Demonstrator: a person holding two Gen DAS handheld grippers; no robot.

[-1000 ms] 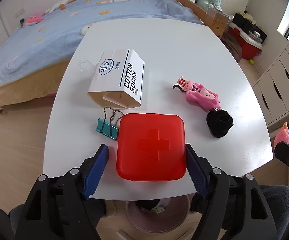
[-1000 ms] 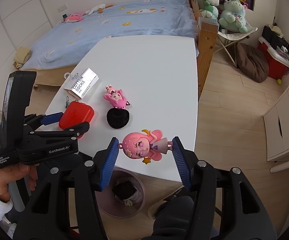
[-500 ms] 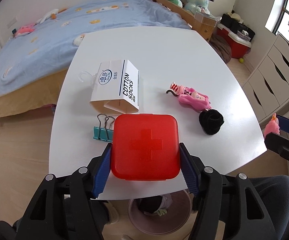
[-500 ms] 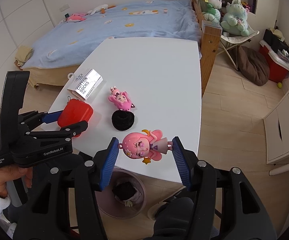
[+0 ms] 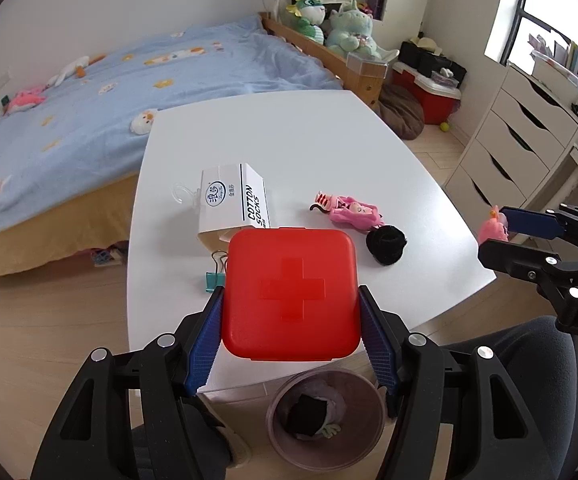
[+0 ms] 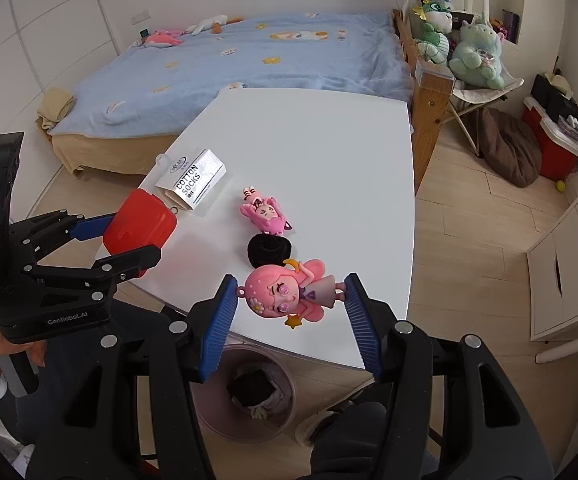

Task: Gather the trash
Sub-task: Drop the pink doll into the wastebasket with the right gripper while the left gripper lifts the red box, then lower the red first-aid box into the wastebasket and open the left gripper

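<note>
Left gripper (image 5: 291, 324): clamped on one red case (image 5: 291, 292) by its two side walls, lifted off the counter (image 5: 289, 140), over its near edge.
Right gripper (image 6: 291, 312): clamped end to end on one pink doll (image 6: 289, 292), likewise clear of the counter.
One round bin (image 5: 325, 416) on the floor directly below both, already holding scraps; likely reason for the near-edge carry, a short drop.
On the counter, near to far: one teal binder clip (image 5: 214, 278), half hidden behind the case; one black hair tie (image 5: 386, 244); one pink figure (image 5: 353, 212) lying flat, just beside the tie; one "COTTON SOCKS" package (image 5: 235, 204).
Beyond: one bed (image 5: 89, 92), blue cover.
</note>
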